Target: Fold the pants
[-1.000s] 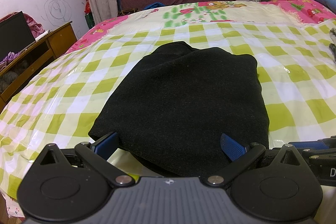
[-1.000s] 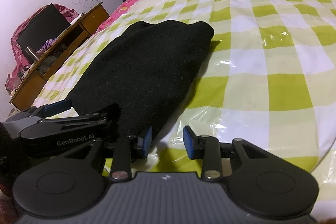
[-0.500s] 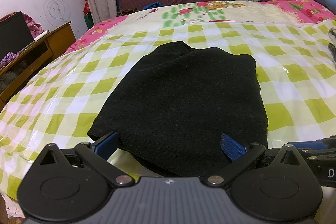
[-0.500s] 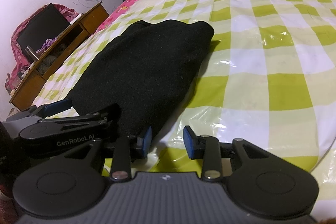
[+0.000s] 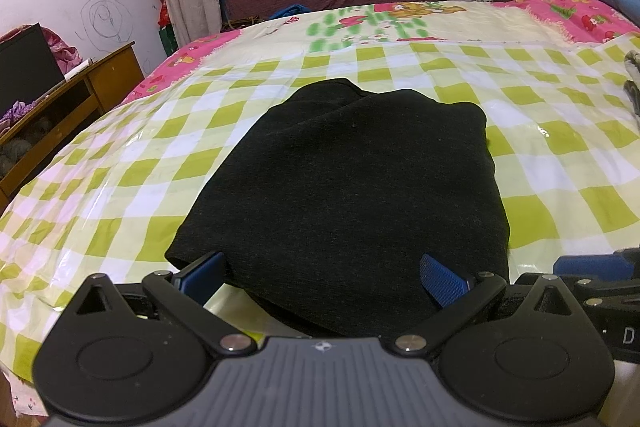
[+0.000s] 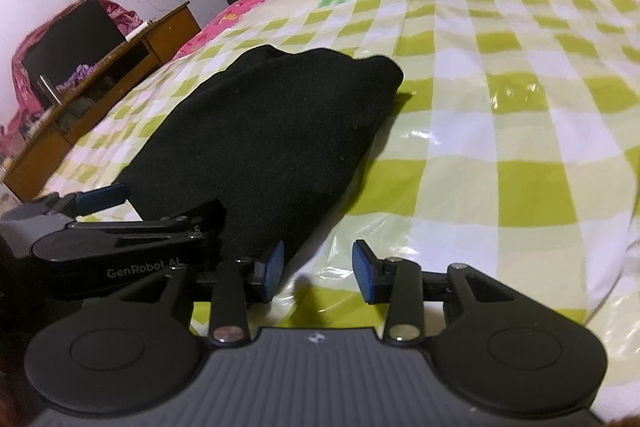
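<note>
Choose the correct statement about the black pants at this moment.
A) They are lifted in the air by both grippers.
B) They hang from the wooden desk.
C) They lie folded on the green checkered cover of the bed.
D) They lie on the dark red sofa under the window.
C: the black pants rest as a folded bundle on the green checkered cover, with nothing lifting them.

Each black tool (image 6: 318,269) has blue ribbed pads (image 5: 442,285), silver screws (white "GenRobot.AI" lettering).

Right tool (image 6: 318,269) opening, empty, beside folded pants (image 6: 264,135).
</note>
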The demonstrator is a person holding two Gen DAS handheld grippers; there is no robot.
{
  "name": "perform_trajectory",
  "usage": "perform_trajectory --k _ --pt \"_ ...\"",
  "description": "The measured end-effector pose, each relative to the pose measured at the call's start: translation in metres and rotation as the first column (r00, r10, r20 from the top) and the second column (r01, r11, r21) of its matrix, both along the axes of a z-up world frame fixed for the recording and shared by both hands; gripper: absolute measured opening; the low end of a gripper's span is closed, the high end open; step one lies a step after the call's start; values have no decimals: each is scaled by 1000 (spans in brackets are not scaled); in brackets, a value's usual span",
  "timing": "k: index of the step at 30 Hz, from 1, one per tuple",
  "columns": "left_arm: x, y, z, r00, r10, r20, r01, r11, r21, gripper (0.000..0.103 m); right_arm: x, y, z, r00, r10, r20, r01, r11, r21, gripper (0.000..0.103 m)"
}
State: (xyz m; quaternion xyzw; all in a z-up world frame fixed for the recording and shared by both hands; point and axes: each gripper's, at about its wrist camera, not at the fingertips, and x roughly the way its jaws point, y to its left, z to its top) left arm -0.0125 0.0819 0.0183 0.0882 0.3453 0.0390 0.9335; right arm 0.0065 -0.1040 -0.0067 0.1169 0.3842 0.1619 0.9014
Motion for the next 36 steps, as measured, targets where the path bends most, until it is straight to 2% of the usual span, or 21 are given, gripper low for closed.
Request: perform_trajectory --k 9,18,31,36 --pt "0 0 -1 1000 -6 6 6 1000 7 103 -3 4 8 999 -2 35 4 999 -54 42" --pt "-6 -1 2 999 -30 34 29 999 46 103 -9 4 16 997 -35 61 41 994 -106 50" --pt "-7 -3 1 998 -46 34 44 997 58 103 -10 2 16 997 -63 40 69 985 -156 53" --pt "-7 -3 1 998 -50 34 47 997 61 103 -9 3 14 997 -60 38 65 983 -169 58"
